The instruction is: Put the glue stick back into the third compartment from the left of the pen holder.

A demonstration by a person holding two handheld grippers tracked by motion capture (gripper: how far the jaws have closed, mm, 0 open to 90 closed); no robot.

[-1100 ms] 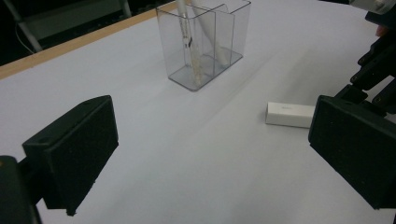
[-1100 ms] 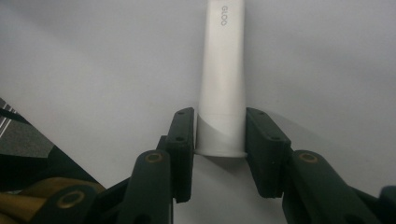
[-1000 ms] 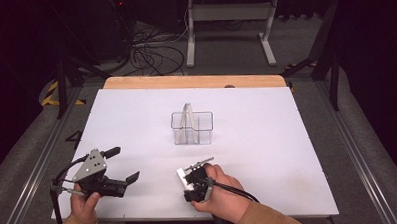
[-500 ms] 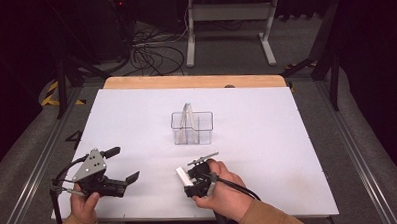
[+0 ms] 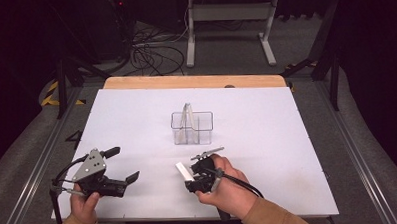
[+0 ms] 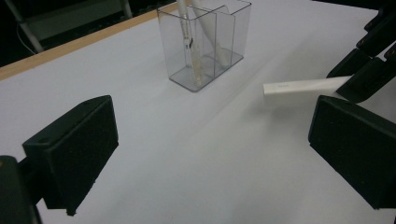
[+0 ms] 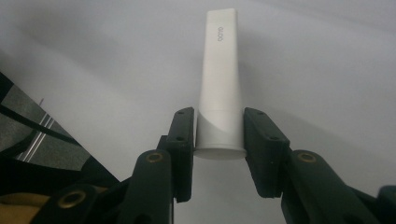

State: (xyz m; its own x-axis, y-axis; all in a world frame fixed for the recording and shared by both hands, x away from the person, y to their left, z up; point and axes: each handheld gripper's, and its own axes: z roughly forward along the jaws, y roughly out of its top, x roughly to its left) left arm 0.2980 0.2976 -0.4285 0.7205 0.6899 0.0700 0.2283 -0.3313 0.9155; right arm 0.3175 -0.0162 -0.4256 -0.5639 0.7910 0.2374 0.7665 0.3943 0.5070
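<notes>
The right gripper [image 7: 218, 135] has its two black jaws clamped on the capped end of a white tube [image 7: 219, 93], which sticks straight out beyond them toward the top of the right gripper view; small grey lettering near its flat far end is too faint to read. In the high view this gripper [image 5: 192, 173] sits low and centre in the frame, the tube [image 5: 184, 171] pointing up-left over the white table [image 5: 267, 139].

The left gripper [image 5: 119, 166], at lower left of the high view, has its jaws spread wide apart with nothing between them. In the left gripper view its pads frame bare table, and the tube [image 6: 303, 87] shows at right, just above the right pad.

Upward of both, near the frame's centre, stands a clear divided holder [image 5: 192, 127] with a slim stick, perhaps a toothbrush [image 5: 186, 116], leaning inside. Nothing lies between the tube and the holder. Beyond the table's wooden far edge, cables [image 5: 152, 56] lie on the floor.
</notes>
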